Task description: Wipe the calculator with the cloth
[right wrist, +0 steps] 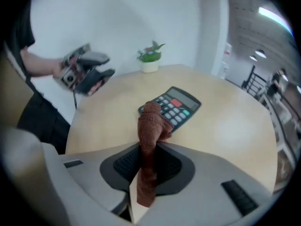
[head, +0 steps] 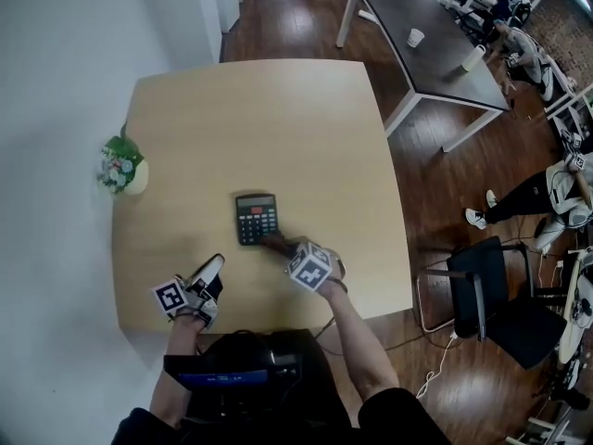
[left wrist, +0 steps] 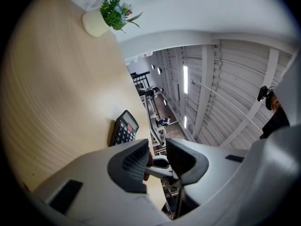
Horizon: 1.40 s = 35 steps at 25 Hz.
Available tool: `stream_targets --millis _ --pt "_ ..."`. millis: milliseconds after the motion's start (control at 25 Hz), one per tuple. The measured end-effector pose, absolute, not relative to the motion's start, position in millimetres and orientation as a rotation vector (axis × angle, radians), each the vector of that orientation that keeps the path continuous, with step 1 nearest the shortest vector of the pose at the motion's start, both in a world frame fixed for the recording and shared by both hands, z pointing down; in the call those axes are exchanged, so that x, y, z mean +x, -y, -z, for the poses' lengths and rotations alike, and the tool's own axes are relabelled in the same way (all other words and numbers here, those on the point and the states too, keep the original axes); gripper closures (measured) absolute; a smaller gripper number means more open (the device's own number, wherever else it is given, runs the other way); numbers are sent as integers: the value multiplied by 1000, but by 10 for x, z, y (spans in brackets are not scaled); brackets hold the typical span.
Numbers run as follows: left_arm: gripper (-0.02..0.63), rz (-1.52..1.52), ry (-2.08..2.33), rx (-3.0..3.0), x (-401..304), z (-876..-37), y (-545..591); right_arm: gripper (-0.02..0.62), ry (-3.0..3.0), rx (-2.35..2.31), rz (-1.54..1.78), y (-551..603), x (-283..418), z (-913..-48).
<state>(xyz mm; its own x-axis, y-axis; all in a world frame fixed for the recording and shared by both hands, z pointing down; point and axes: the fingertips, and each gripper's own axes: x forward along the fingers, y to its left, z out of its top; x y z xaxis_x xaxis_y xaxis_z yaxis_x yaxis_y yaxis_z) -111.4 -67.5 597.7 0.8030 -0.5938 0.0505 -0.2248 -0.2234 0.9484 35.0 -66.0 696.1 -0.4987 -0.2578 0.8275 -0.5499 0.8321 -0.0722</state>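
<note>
Calculator [head: 256,218], long axis toward the table's [head: 278,109] far edge, lies just beyond right gripper [right wrist: 148,166] clamping cloth [right wrist: 150,126], seemingly touching; left gripper [left wrist: 157,161] farther, ajar, empty.

A square table [head: 278,119] with a pale wood-grain top and rounded corners stands on a dark plank floor [head: 306,17], its left edge close to a white wall [head: 65,63]. A black calculator [head: 256,219] lies flat on it, keys up, about midway across and somewhat toward the near edge. A small potted plant [head: 120,167], green leaves in a cream pot, stands upright at the left edge, well apart from the calculator.
</note>
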Motion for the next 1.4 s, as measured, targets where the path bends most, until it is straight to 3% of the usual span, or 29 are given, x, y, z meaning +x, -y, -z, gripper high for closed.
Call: stream_targets --millis 240,560,1400 --pt "495 394 645 1767 -949 -6366 894 525 2172 1043 -835 1548 793 -6748" --pt "495 172 767 1603 -772 -7054 754 525 2236 1064 -1021 2233 562 -6857" --pt "495 232 697 1535 -648 -7094 893 525 2119 912 -1470 742 438 -6994"
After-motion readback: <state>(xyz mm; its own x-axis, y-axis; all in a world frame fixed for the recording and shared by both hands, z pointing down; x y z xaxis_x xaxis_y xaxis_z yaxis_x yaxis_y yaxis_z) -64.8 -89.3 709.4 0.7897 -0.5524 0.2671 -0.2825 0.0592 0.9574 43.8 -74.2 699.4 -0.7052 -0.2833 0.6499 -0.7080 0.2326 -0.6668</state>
